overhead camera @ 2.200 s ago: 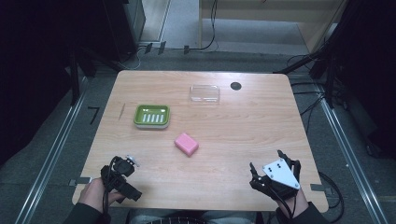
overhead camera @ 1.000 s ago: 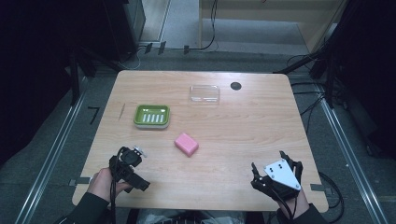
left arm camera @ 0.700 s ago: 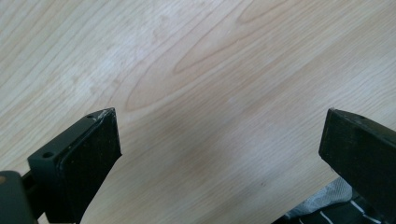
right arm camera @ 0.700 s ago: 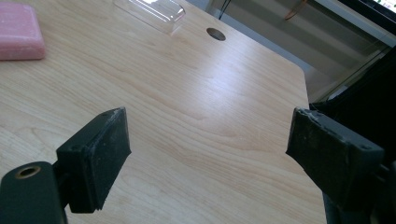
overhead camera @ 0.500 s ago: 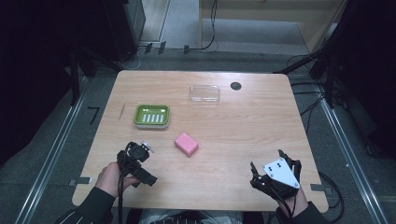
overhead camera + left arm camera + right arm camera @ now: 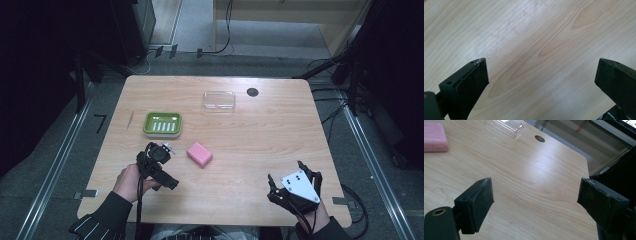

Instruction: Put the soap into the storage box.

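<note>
The left gripper point(image 6: 159, 156) has slid forward across the table point(image 6: 260, 135) — jaws wide, empty — closing on the pink soap point(image 6: 199, 154) just beside it; a grab looks next. Right gripper point(image 6: 292, 187) waits, spread, holding nothing.

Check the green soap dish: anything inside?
The green soap dish holds no soap: only its pale slotted insert shows. Whatever lies under the insert is covered. The pink soap lies apart on the table.

A lab: floor rails point(image 6: 57, 150) and cables point(image 6: 225, 30) surround the table point(image 6: 260, 125).

High overhead, two close table point(image 6: 260, 130) views
</note>
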Tool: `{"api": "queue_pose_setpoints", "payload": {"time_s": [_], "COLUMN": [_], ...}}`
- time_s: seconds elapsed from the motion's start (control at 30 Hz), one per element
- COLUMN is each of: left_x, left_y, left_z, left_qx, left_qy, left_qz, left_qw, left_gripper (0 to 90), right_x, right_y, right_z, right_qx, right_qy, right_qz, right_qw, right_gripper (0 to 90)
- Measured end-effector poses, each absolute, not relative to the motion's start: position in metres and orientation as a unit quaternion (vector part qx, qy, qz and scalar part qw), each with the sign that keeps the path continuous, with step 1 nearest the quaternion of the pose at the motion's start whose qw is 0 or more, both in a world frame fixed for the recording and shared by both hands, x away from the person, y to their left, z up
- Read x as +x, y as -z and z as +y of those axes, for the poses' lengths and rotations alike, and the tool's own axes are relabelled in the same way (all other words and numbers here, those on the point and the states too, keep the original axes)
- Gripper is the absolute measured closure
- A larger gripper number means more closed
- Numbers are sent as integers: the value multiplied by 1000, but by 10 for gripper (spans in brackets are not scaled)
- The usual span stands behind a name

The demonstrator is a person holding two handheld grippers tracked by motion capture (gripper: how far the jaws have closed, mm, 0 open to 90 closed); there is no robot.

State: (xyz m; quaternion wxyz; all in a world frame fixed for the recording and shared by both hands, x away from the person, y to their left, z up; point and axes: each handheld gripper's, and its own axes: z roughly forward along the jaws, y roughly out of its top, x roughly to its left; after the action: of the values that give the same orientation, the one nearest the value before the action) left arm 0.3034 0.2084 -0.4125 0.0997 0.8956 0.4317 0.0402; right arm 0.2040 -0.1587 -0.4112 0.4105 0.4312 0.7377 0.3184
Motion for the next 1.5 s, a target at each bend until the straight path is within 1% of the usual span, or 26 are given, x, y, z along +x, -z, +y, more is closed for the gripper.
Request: {"api": "queue_pose_setpoints", "payload": {"time_s": [0.4,0.6,0.9,1.27,1.5], "left_x": [317,323,337,351,361], "left_y": [410,411,410,409,413], "left_z": [194,183,167,156,145], "left_qx": [899,903,902,899,905], "left_qy": [-35,-36,-37,-29,-22], "left_qz": [423,415,419,424,413], "left_qw": [108,103,103,106,99], "left_gripper": [0,0,0,0,0], "right_x": [205,204,204,203,202], "right_y": [411,411,411,411,411], "right_z": [-157,-157,-159,-159,-160], "right_qx": [428,428,429,429,429], "right_qy": [-319,-320,-318,-321,-319], "right_qz": [740,739,739,738,738], "right_qw": [409,410,410,411,411], "right_gripper": [131,131,131,131,131]}}
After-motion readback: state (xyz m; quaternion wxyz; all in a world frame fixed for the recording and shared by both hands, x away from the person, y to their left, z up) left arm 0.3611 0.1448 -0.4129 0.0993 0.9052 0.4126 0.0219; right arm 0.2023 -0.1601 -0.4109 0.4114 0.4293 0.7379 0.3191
